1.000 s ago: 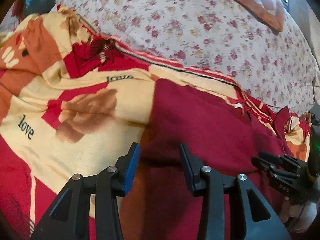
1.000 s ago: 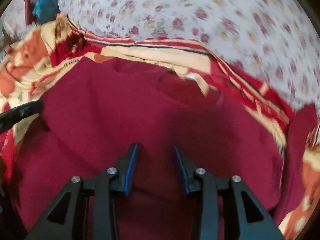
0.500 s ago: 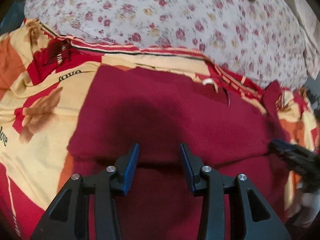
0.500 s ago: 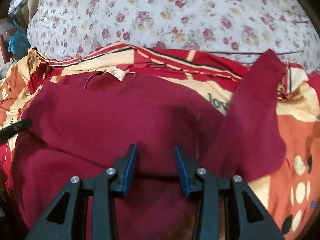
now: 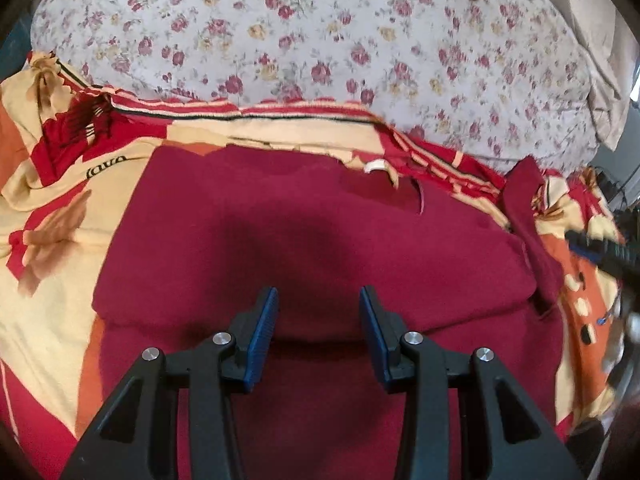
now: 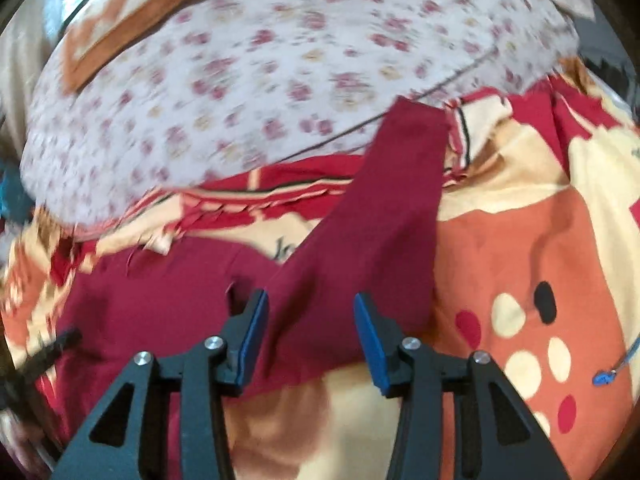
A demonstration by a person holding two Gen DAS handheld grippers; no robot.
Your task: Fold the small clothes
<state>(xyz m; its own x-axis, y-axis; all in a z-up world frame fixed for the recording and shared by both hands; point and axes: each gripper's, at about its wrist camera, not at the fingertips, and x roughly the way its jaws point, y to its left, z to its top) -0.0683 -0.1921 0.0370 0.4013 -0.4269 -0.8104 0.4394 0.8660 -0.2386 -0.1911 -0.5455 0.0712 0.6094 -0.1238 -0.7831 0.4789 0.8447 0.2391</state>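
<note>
Holding both grippers over a maroon top [image 5: 304,232] spread on the blanket [image 5: 52,216], we keep our left gripper [image 5: 318,330] wide and empty above its folded body, and our right gripper [image 6: 310,336] wide and empty over the sleeve [image 6: 384,216].

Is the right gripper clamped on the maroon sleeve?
No: in the right wrist view the right gripper is open, its blue pads spread apart above the maroon sleeve, not pinching it.
</note>
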